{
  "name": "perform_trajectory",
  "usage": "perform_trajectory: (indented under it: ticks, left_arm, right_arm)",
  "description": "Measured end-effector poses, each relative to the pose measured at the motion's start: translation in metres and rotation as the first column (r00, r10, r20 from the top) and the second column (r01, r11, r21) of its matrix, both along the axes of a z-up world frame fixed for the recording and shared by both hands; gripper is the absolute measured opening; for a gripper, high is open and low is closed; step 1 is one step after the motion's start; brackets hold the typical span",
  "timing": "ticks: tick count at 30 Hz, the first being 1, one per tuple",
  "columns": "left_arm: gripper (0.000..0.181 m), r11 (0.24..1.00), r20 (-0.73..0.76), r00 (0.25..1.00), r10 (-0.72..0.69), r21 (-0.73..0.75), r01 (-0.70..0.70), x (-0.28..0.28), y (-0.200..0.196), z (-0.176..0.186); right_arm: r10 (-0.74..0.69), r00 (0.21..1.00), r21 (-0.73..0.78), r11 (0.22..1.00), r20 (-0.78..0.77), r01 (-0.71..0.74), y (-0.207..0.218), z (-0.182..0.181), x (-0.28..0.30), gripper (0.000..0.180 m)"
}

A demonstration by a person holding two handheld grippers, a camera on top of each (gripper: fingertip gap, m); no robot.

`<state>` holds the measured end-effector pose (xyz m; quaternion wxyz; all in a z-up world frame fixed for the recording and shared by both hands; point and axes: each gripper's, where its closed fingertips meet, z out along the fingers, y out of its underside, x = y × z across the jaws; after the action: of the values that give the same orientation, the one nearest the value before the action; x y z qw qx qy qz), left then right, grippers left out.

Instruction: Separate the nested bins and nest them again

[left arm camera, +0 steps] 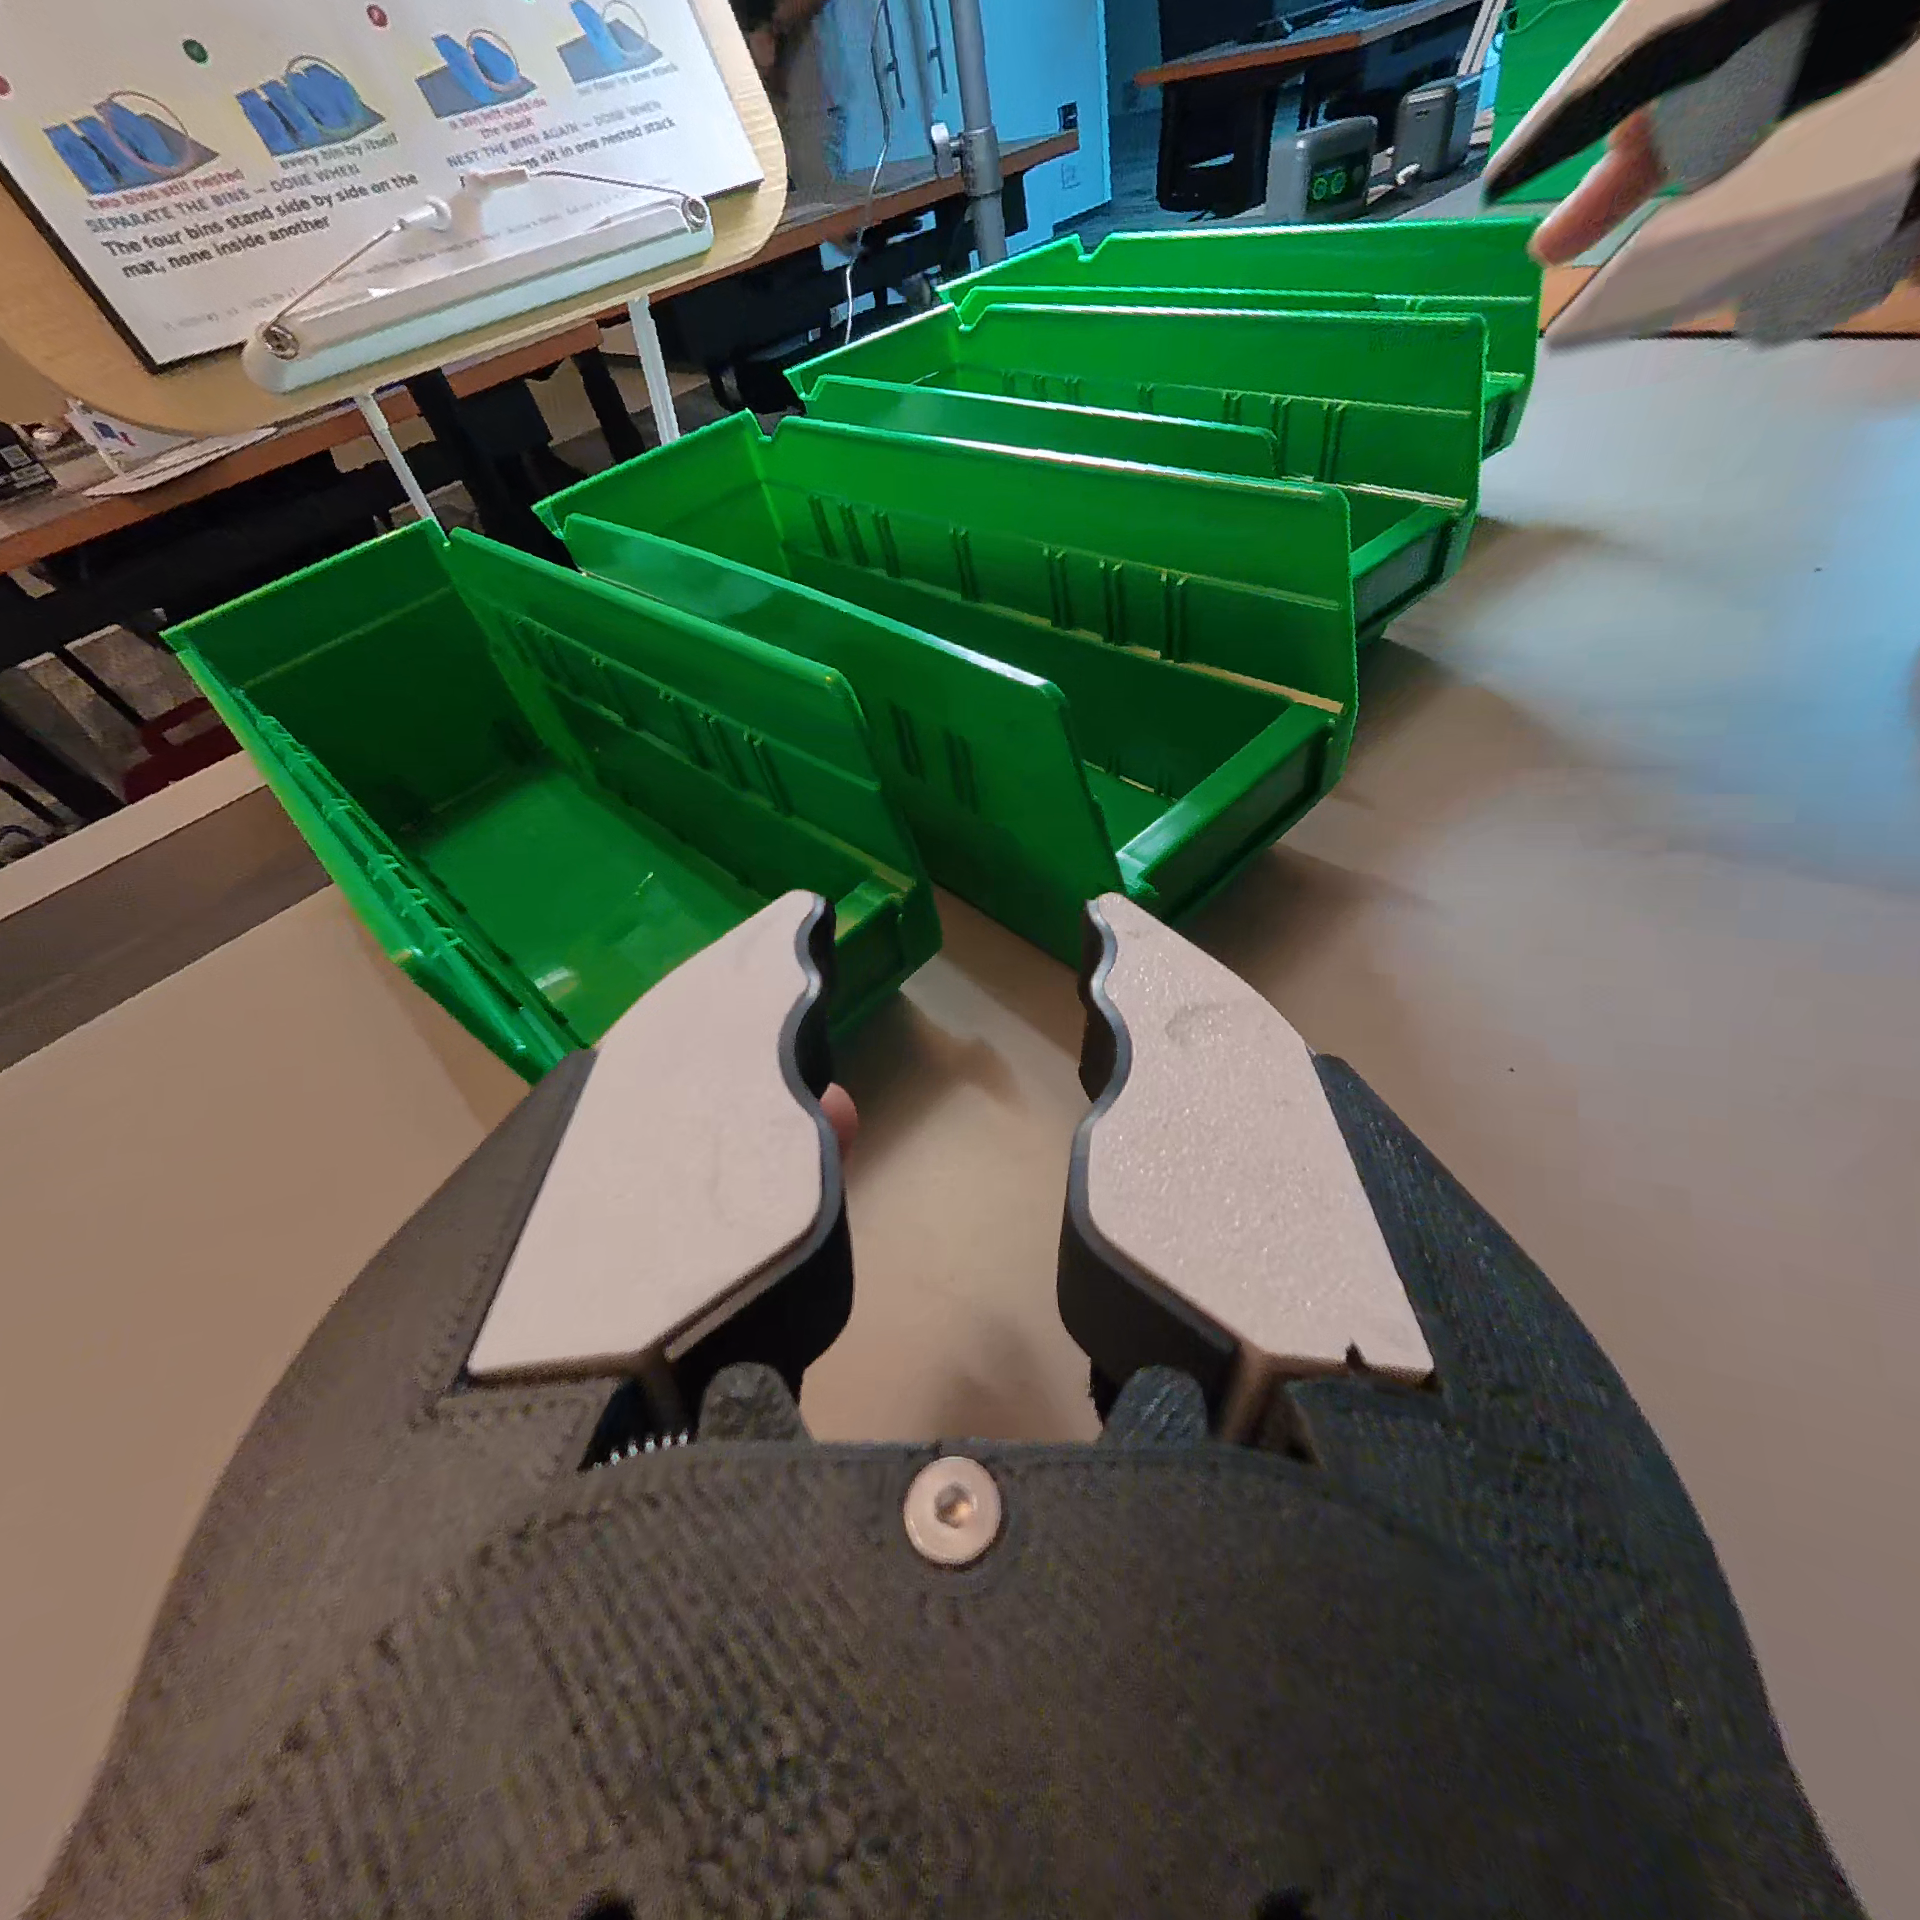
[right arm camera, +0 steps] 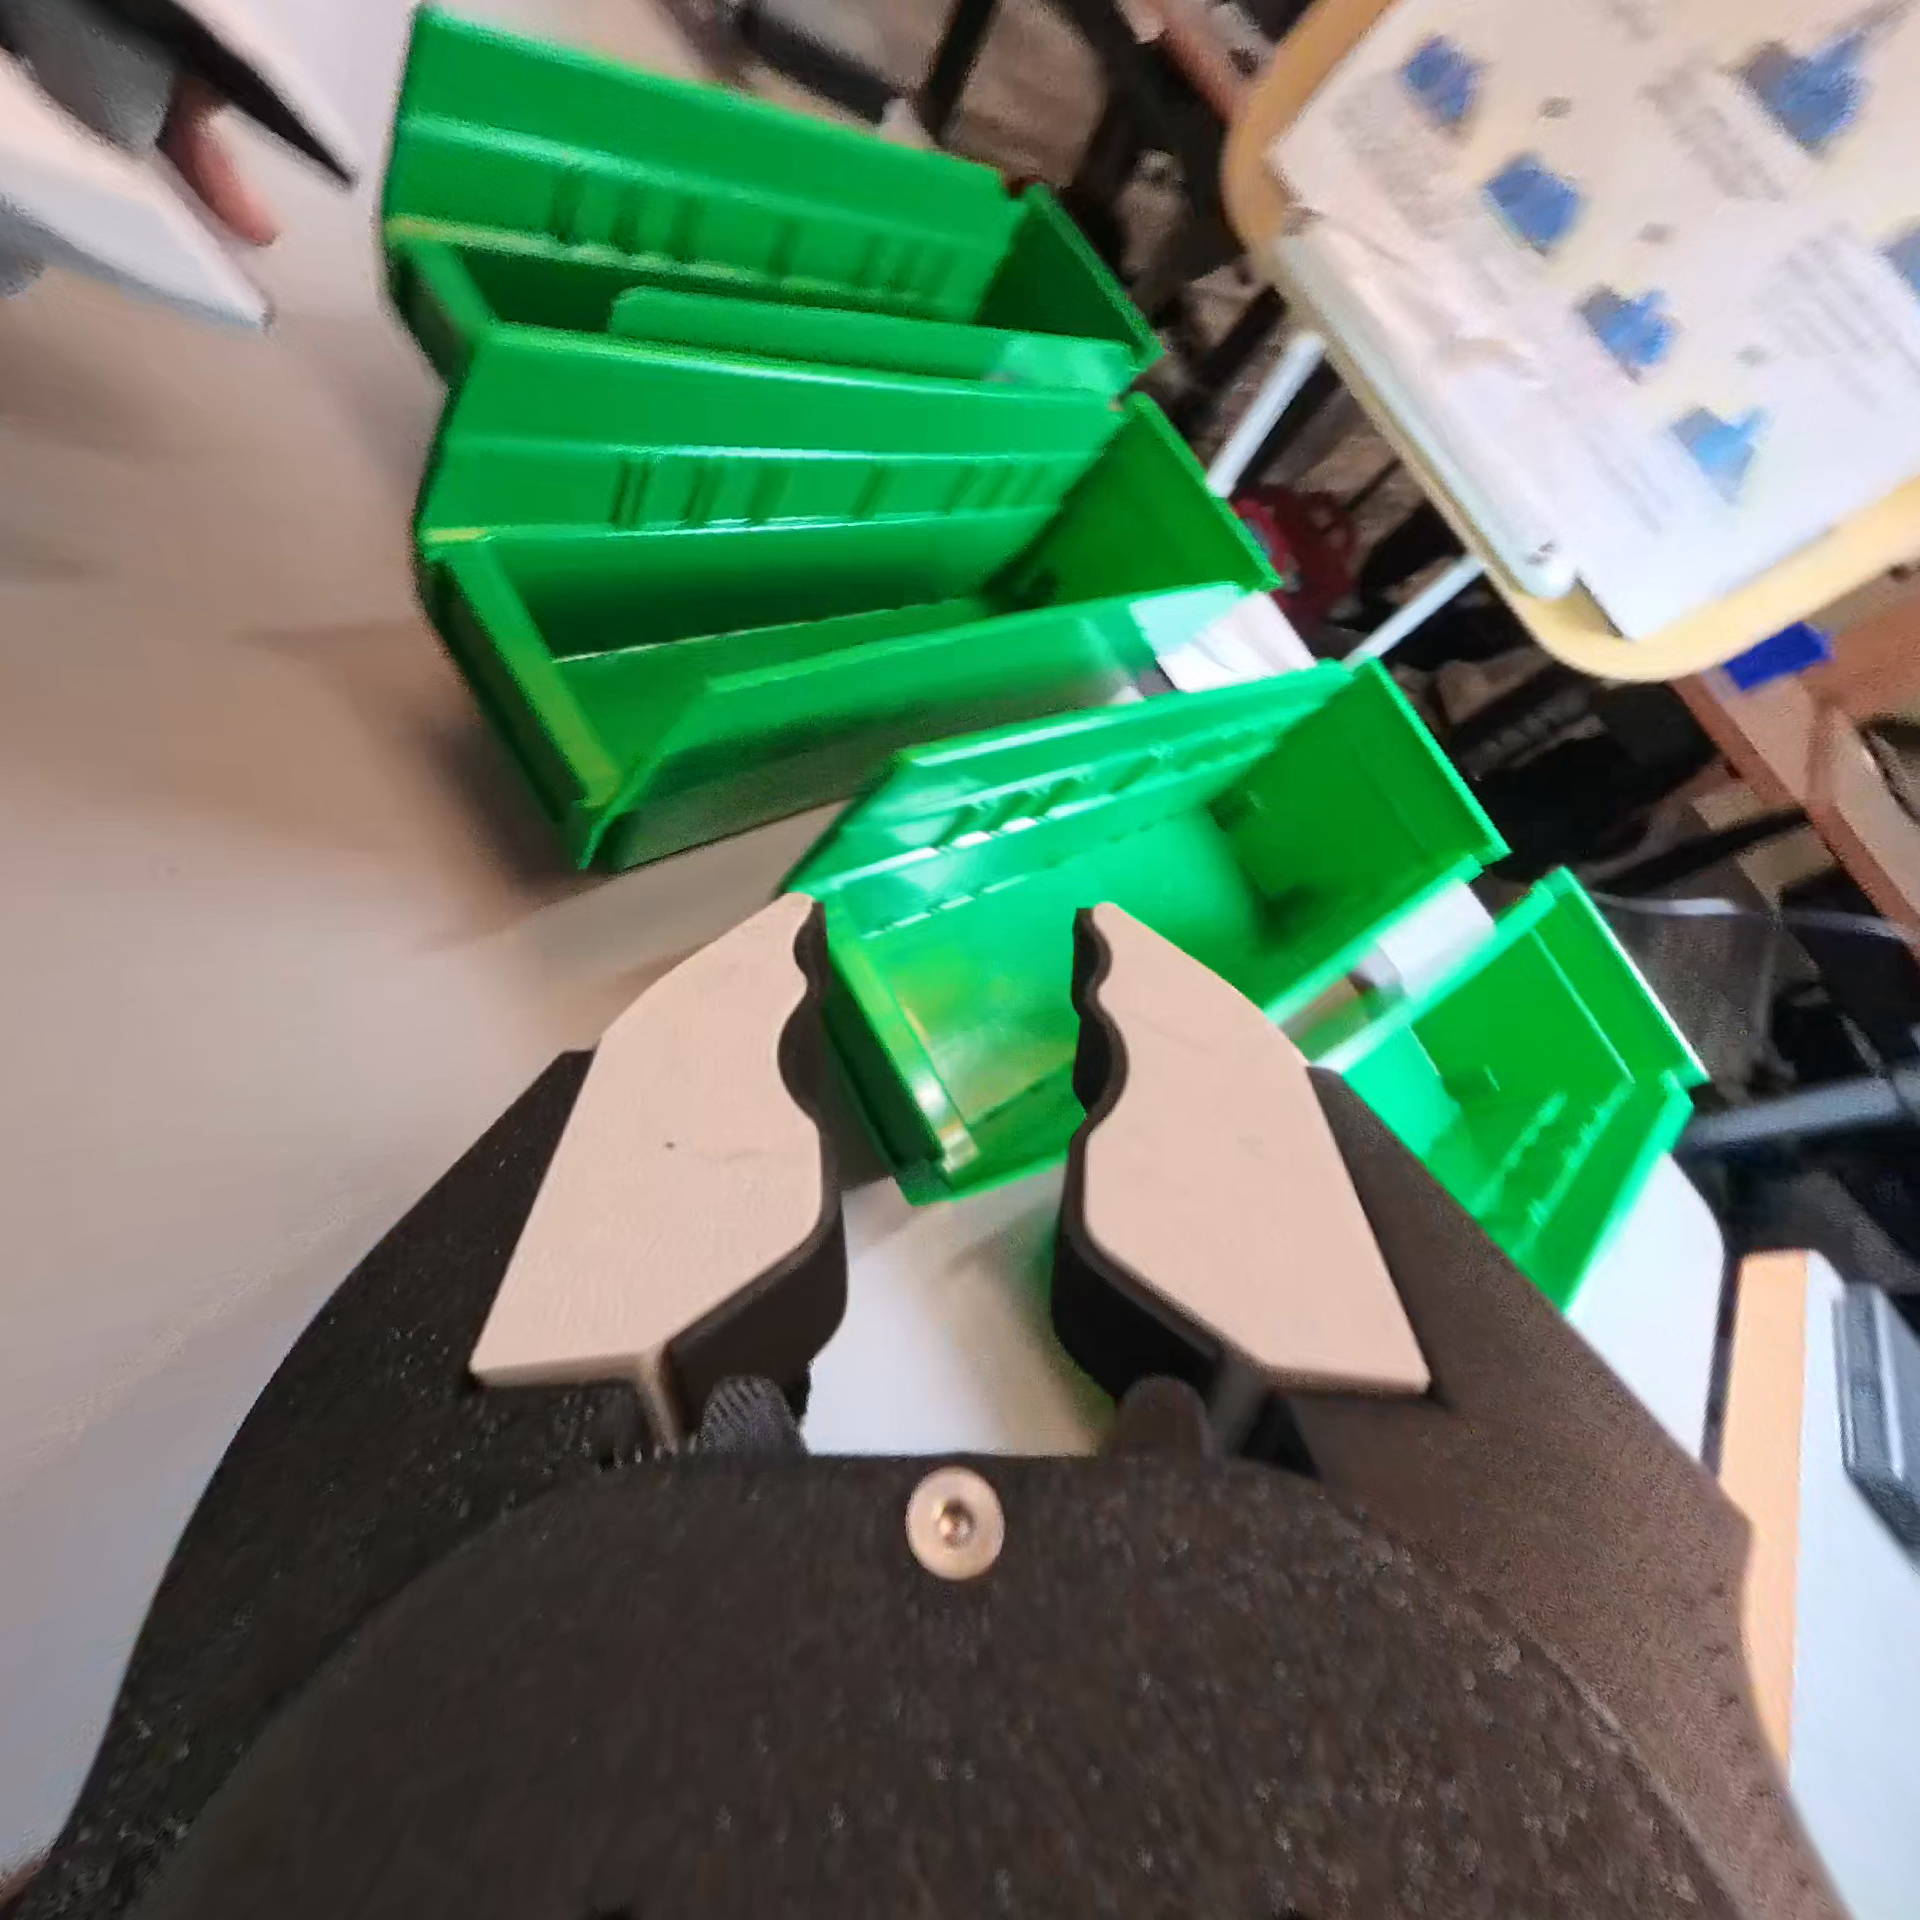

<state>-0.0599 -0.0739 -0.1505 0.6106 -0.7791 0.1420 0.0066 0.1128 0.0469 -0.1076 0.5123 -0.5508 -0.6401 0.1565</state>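
Observation:
Four green plastic bins stand side by side in a row on the beige table, none inside another. In the left wrist view the nearest bin [left arm camera: 499,831] is at the left, then the second [left arm camera: 1039,644], the third [left arm camera: 1247,416] and the farthest [left arm camera: 1351,260]. My left gripper [left arm camera: 956,914] is open and empty, just before the gap between the nearest and second bins. My right gripper [right arm camera: 951,925] is open and empty over the front end of one bin [right arm camera: 1091,935]. I cannot tell whether it touches the bin. That view is blurred.
A clipboard stand with an instruction sheet [left arm camera: 395,156] stands behind the bins at the table's far edge; it also shows in the right wrist view [right arm camera: 1610,312]. The table [left arm camera: 1610,935] is bare to the right. Desks and chairs lie beyond. About 20 cm separates my left fingertips from my right.

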Motion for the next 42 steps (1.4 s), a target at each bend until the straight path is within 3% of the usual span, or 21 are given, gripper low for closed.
perform_trajectory:
  ticks: [4, 8, 16, 20, 24, 30, 35, 39, 42]
  left_arm:
    - [0.045, 1.000, -0.009, 1.000, 0.006, 0.000, -0.006, -0.001, 0.000, 0.000]
    - [0.045, 1.000, -0.044, 0.999, 0.008, -0.010, -0.009, -0.001, 0.003, -0.005]
    - [0.026, 0.982, -0.187, 0.976, -0.113, -0.171, 0.080, 0.033, 0.029, -0.044]
    - [0.009, 0.986, -0.243, 0.970, -0.023, -0.168, -0.018, 0.029, 0.050, -0.045]
    - [0.009, 0.985, -0.234, 0.972, -0.001, -0.165, -0.039, 0.032, 0.065, -0.046]
    - [0.019, 0.996, -0.250, 0.968, -0.017, -0.092, -0.006, 0.032, 0.055, -0.028]
    - [0.036, 0.996, -0.271, 0.962, 0.043, -0.059, -0.061, 0.005, 0.039, -0.014]
    - [0.043, 0.996, -0.151, 0.986, 0.067, -0.045, -0.074, -0.011, 0.027, -0.002]
    - [0.048, 0.995, -0.021, 0.995, 0.099, 0.016, -0.098, -0.022, 0.016, 0.020]
  right_arm:
    - [-0.156, 0.982, -0.053, 0.987, -0.104, 0.151, 0.029, 0.000, 0.038, 0.046]
    - [-0.131, 0.978, -0.079, 0.990, -0.160, 0.119, 0.022, -0.021, 0.043, 0.041]
    - [-0.097, 0.995, -0.003, 0.995, -0.040, 0.097, 0.017, -0.056, 0.024, 0.037]
    - [-0.096, 0.995, 0.026, 0.995, 0.019, 0.096, 0.019, -0.070, 0.025, 0.032]
    - [-0.117, 0.991, 0.059, 0.992, 0.068, 0.113, 0.025, -0.082, 0.022, 0.026]
    - [-0.145, 0.989, 0.057, 0.988, 0.033, 0.143, 0.033, -0.082, 0.021, 0.024]
    - [-0.119, 0.984, -0.025, 0.993, -0.133, 0.117, 0.029, -0.055, 0.025, 0.028]
    - [-0.242, 0.916, -0.085, 0.970, -0.320, 0.226, 0.049, -0.022, 0.046, 0.050]
    - [-0.361, 0.856, -0.183, 0.932, -0.371, 0.314, 0.068, -0.016, 0.067, 0.062]
